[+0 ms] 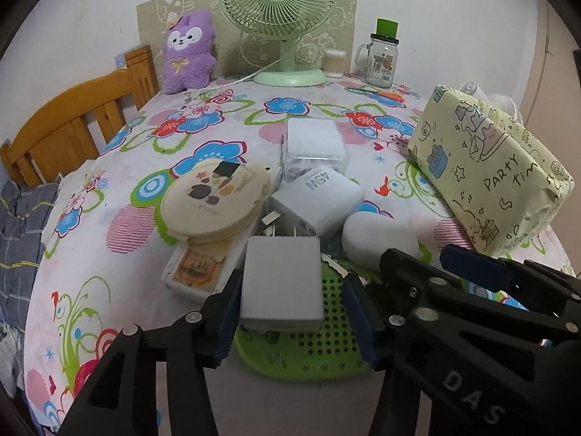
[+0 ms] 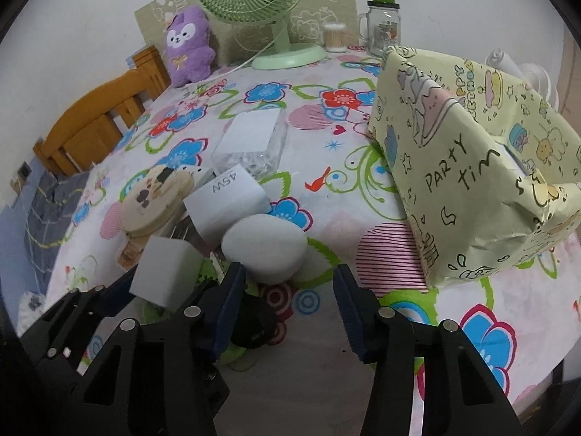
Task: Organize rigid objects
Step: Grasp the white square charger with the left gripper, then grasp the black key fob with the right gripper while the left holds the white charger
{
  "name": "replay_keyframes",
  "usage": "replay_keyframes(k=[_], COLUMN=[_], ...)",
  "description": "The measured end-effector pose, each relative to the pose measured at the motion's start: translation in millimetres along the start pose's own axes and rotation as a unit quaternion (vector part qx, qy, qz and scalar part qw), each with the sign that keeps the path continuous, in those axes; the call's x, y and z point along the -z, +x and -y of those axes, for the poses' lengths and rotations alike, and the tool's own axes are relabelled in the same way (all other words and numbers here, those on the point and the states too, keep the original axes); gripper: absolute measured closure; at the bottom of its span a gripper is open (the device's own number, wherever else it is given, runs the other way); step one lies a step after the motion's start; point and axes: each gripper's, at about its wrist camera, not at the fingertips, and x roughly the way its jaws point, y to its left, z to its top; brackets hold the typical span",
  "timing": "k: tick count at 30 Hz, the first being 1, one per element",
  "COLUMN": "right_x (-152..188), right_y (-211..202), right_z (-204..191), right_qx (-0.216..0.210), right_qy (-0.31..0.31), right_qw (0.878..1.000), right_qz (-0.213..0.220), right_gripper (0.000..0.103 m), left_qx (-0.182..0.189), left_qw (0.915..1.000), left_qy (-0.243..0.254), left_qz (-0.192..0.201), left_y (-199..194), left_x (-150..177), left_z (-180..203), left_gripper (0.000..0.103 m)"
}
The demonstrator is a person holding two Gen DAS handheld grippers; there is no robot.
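A white charger block (image 1: 281,283) stands between the pads of my left gripper (image 1: 290,316), over a green perforated mat (image 1: 308,348). The left pad touches the block and a gap shows at the right pad, so the jaws are open. The same block (image 2: 167,272) appears at lower left in the right wrist view. My right gripper (image 2: 287,290) is open with nothing between its pads. A white oval object (image 2: 265,250) lies just past its fingertips. Behind it sit a white 45W charger (image 1: 319,203), a round cream case (image 1: 214,200) and a clear box with a white lid (image 1: 312,145).
A flat white box with an orange picture (image 1: 196,269) lies under the round case. A large gift-wrapped box (image 2: 472,167) stands at the right. At the back are a green fan (image 1: 287,36), a purple plush (image 1: 189,54) and a glass jar (image 1: 381,61). A wooden headboard (image 1: 72,123) is at the left.
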Motion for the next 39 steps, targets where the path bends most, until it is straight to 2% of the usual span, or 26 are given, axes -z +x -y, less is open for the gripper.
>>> replay_keyframes(k=[1, 16, 18, 21, 34, 39], right_x=[0, 13, 14, 14, 9, 8], right_y=[-1, 4, 5, 5, 2, -7], right_z=[1, -15, -16, -20, -22, -20], right_qx=[-0.002, -0.019, -0.026, -0.031, -0.012, -0.011], right_qy=[0.001, -0.013, -0.012, -0.016, -0.023, -0.024], right_qw=[1.0, 0.999, 0.999, 0.999, 0.999, 1.0], right_qz=[0.003, -0.027, -0.029, -0.029, -0.021, -0.011], right_gripper=[0.048, 0.049, 0.053, 0.069, 0.069, 0.069], left_qx=[0.0, -0.01, -0.012, -0.019, -0.007, -0.008], left_qw=[1.0, 0.9999, 0.9999, 0.9998, 0.9999, 0.9999], left_qy=[0.002, -0.008, -0.006, 0.002, -0.011, -0.009], left_qz=[0.003, -0.001, 0.001, 0.003, -0.008, 0.0], left_y=[0, -19, -19, -20, -18, -24], left_x=[0, 20, 21, 21, 17, 14], left_z=[0, -20, -19, -16, -20, -14], left_gripper=[0.063, 0.063, 0.063, 0.063, 0.064, 0.064])
